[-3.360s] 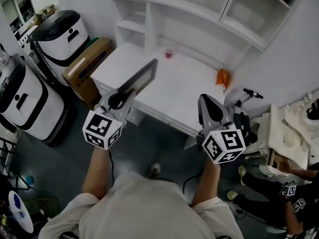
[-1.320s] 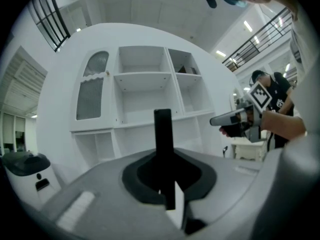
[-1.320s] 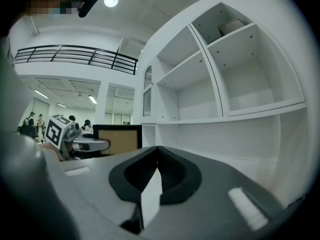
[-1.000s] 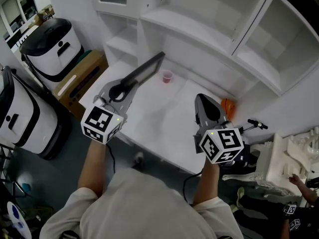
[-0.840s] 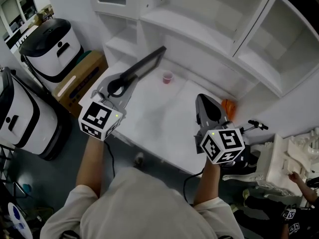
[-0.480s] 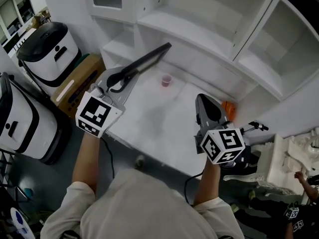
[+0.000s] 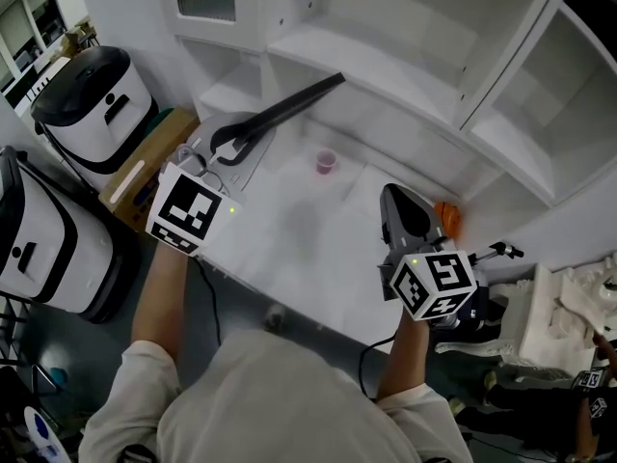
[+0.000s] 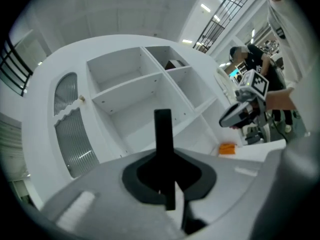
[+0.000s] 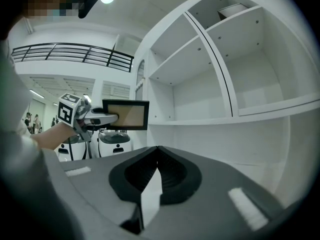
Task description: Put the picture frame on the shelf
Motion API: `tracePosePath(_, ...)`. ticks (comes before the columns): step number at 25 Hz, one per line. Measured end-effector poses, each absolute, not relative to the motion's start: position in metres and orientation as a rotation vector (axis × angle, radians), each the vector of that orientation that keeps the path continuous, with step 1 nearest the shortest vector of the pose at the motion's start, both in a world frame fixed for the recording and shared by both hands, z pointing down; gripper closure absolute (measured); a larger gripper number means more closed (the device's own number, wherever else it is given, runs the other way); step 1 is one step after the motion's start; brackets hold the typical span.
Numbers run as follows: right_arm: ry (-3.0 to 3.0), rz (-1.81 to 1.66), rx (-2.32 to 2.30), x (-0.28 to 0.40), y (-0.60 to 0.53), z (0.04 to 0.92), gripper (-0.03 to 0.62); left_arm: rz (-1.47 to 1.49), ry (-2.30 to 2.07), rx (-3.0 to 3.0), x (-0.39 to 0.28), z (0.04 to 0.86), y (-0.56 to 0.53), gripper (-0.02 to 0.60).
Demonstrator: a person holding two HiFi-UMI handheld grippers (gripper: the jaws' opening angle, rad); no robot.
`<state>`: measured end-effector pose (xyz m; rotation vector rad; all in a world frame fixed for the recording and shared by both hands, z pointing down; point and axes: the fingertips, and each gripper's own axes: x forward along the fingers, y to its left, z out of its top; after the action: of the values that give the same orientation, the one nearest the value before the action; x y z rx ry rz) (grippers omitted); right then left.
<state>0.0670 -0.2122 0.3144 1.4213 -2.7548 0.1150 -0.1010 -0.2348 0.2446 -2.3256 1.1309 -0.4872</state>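
The picture frame point(image 7: 299, 97) is black and shows edge-on in the head view, slanting up toward the white shelf unit point(image 7: 386, 61). Its far end is level with the front edge of the lower shelf board. My left gripper point(image 7: 231, 141) is shut on its near end, held above the table's left part. In the left gripper view the frame point(image 8: 163, 134) stands as a dark bar between the jaws point(image 8: 167, 179). The right gripper view shows the frame's brown panel point(image 9: 126, 114). My right gripper point(image 7: 397, 201) hangs shut and empty over the table's right front; its jaws point(image 9: 157, 148) meet.
A small pink cup point(image 7: 326, 162) stands on the white table point(image 7: 289, 239) below the shelf. An orange object point(image 7: 446, 218) lies at the table's right end. Two white and black machines point(image 7: 87, 85) and a cardboard box point(image 7: 145, 167) stand on the left. A person's gripper point(image 7: 590, 379) shows low right.
My left gripper has lifted the frame up and forward, off the table level to the height of the lower shelf board. The right gripper has stayed put.
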Motion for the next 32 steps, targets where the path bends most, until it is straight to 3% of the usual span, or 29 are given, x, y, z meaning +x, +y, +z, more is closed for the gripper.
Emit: tracePosePath(32,-2.741,0.197,1.455,0.068,-0.240,0.319,0.589,-0.778,0.986,-1.937,-0.098,0.201,-0.310,0.561)
